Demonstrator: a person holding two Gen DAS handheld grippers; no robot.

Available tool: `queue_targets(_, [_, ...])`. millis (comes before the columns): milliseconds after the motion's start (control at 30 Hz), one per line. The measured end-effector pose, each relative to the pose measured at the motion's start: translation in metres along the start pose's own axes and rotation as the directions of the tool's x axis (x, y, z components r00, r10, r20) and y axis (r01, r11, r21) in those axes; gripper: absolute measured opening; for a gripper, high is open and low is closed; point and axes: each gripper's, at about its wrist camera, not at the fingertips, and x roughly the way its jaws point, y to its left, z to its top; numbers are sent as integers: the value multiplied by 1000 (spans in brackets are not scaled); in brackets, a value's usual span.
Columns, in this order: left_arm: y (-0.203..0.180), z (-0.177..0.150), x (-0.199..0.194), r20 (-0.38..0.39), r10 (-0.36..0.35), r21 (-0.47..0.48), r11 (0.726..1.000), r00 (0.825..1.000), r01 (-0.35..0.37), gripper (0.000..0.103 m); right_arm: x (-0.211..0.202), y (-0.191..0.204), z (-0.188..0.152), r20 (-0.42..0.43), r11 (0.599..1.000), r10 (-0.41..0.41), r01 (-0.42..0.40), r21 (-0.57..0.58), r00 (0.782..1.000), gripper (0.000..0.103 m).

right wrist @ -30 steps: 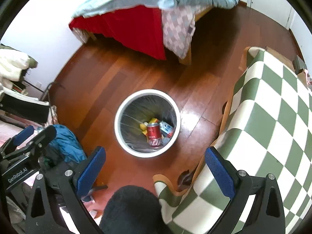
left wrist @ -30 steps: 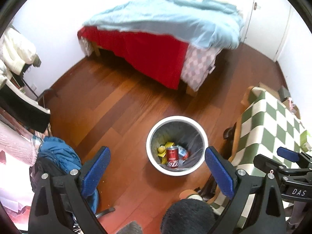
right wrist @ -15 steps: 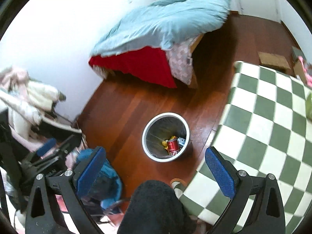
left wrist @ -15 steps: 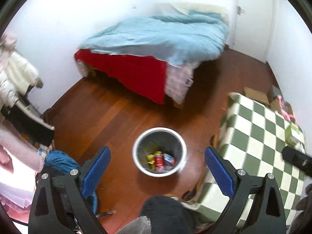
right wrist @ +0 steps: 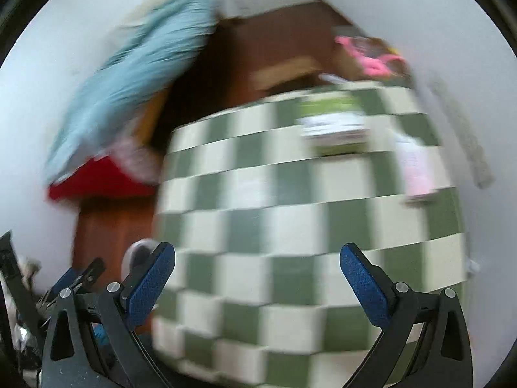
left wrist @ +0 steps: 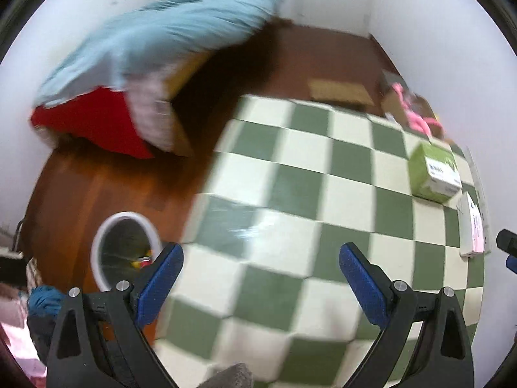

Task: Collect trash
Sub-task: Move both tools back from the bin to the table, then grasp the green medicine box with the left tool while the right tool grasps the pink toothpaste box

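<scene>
A white-rimmed trash bin stands on the wooden floor at the lower left of the left wrist view, with cans and wrappers inside; a blurred part of its rim shows in the right wrist view. A green and white box and a pink and white flat pack lie on the green-checked table. They show blurred in the right wrist view as the box and the pack. My left gripper and right gripper are both open and empty above the table.
A bed with a light blue duvet and red sheet stands at the far left. A cardboard box and pink items lie on the floor behind the table. White walls close the room.
Both views have swung right and up from the bin to the checked table. The bin moved to the lower left. The box and pack came into view. Both grippers stayed open.
</scene>
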Motion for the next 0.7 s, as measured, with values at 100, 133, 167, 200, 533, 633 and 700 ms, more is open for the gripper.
queue_targets(100, [-47, 9, 32, -48, -8, 78, 997, 999, 11, 99, 22, -64, 30, -31, 992, -93, 95, 77, 995, 103])
queue_targets(133, [-61, 12, 39, -55, -5, 107, 994, 998, 11, 99, 31, -83, 39, -45, 988, -121, 124, 93, 992, 103])
queue_targets(167, [-74, 14, 44, -57, 0, 141, 990, 998, 8, 99, 41, -102, 50, -60, 982, -148, 154, 111, 987, 103])
queue_targets(200, [-85, 17, 49, -57, 5, 170, 985, 998, 5, 99, 48, -114, 55, -70, 978, -163, 170, 118, 984, 102])
queue_targets(533, [-170, 49, 33, 81, -47, 568, 823, 996, -7, 99, 138, -173, 94, -220, 971, -182, 211, 114, 958, 69])
queue_targets(633, [-198, 60, 27, 92, -82, 702, 712, 992, -6, 99, 144, -174, 91, -239, 977, -167, 194, 93, 957, 50])
queue_targets(700, [-217, 64, 30, 95, -82, 780, 626, 992, -23, 99, 139, -180, 90, -248, 978, -154, 184, 103, 957, 50])
